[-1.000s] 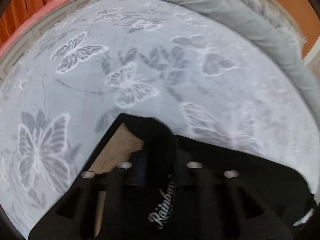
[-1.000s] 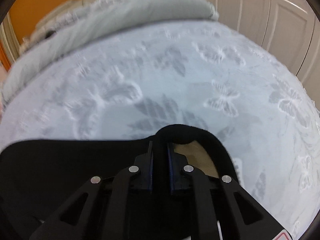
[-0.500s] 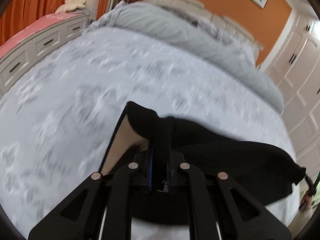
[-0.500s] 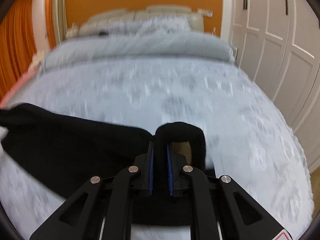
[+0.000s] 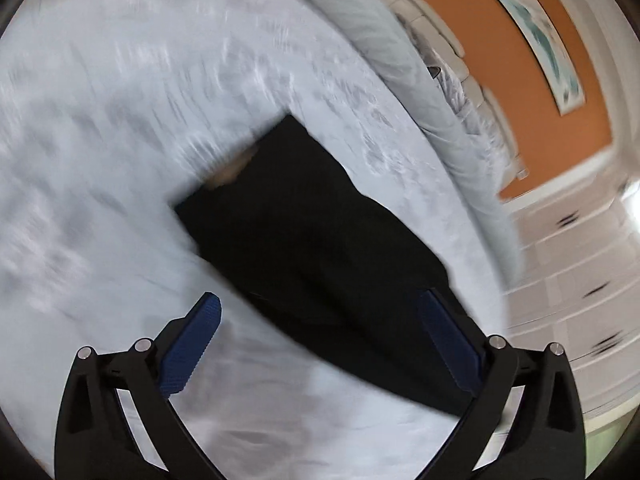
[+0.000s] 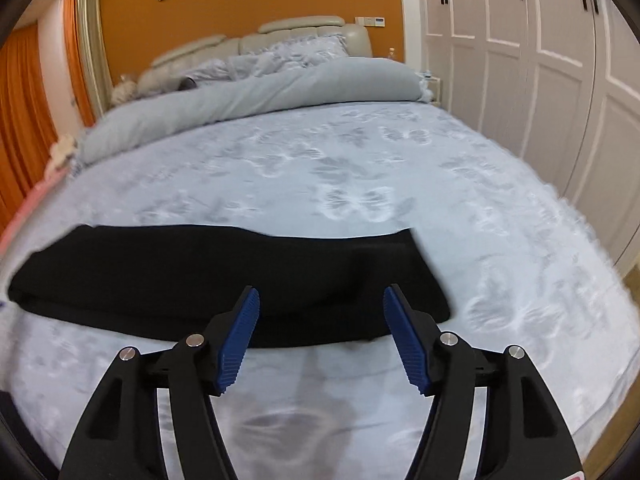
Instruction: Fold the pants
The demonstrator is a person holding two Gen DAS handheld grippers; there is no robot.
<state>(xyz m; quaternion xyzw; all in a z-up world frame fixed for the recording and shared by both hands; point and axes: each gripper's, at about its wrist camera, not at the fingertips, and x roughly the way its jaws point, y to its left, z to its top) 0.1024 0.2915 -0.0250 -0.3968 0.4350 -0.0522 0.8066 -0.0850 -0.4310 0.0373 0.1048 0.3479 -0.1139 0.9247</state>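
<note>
The black pants (image 6: 224,276) lie folded in a long flat band on the pale blue butterfly bedspread (image 6: 360,168). In the left wrist view the pants (image 5: 320,248) run diagonally from upper left to lower right, with a bit of tan lining at the far end. My left gripper (image 5: 320,312) is open and empty above the pants. My right gripper (image 6: 320,300) is open and empty, just above the pants' near edge.
A rolled grey duvet (image 6: 256,96) and pillows lie at the head of the bed under a padded headboard (image 6: 280,36). White wardrobe doors (image 6: 540,40) stand on the right. Orange curtains (image 6: 20,120) hang on the left. The left wrist view is motion-blurred.
Both grippers were shut on the black pants and carried them over the bed. Now both have opened, the pants lie flat on the bedspread, and the grippers have drawn back.
</note>
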